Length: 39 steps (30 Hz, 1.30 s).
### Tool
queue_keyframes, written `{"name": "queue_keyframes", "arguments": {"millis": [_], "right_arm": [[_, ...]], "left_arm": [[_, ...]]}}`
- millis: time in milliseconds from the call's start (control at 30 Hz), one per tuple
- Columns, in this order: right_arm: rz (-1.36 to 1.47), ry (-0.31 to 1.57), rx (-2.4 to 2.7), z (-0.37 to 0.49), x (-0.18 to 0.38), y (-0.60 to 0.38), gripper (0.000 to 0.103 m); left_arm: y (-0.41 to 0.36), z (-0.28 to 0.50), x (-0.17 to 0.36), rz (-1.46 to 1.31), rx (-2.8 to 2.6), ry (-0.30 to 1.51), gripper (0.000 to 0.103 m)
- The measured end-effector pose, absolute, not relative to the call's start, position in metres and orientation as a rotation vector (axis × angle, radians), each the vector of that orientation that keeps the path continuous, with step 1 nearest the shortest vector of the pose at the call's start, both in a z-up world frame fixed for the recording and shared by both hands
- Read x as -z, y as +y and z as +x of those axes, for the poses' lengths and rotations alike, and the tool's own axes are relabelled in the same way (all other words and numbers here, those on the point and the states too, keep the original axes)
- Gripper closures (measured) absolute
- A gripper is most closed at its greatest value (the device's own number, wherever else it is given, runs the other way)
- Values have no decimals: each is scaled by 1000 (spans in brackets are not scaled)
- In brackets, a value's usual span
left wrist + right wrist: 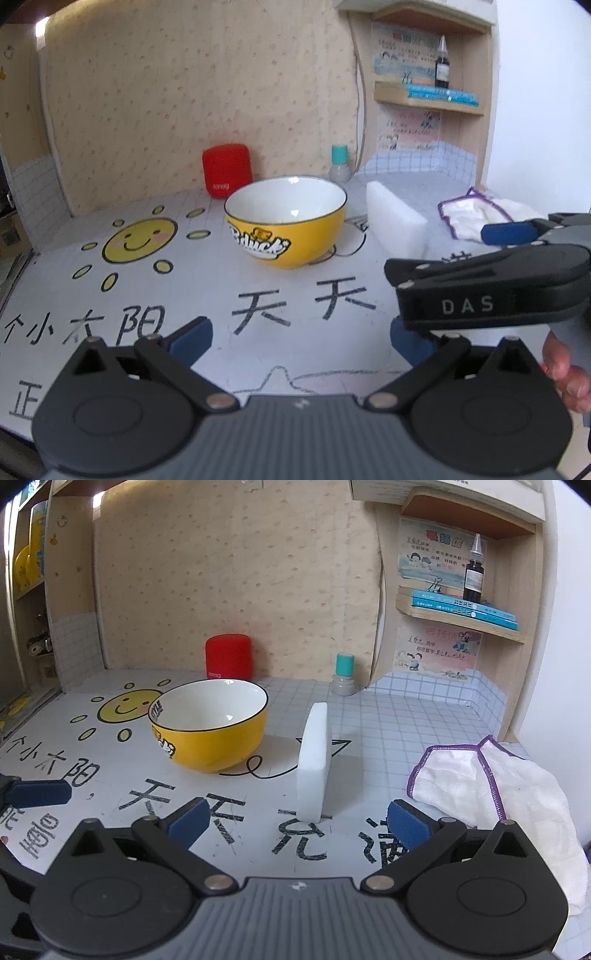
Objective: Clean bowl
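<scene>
Nothing is cleaned yet, as far as we can judge: the bowl (210,725) stands upright and empty on the bench (406,720), the white sponge (314,760) stands on edge just right of it, and the cloth (491,786) lies untouched further right. Both our claws are spread wide and hold nothing; the right claw (299,821) faces the sponge, with the bowl ahead to its left. The left claw (299,332) has the bowl straight ahead, well apart.

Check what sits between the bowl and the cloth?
A white sponge, standing on edge, apart from both the bowl and the cloth. Clearest in the right wrist view.
</scene>
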State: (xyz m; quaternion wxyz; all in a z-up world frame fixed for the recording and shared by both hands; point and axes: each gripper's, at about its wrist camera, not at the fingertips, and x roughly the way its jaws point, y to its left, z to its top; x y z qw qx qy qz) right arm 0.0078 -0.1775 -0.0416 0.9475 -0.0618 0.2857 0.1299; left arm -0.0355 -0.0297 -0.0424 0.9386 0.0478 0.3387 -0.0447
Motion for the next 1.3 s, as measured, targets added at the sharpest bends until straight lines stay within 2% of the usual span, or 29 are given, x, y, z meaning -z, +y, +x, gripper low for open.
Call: {"name": "queue_keyframes", "arguments": {"millis": [300, 1300], "right_arm": [[-131, 576, -267, 6, 40, -175, 0], [-118, 583, -216, 7, 36, -172, 0]], "left_arm": [[-24, -42, 43, 83, 89, 656, 0], [-32, -40, 41, 75, 22, 709, 0]]}}
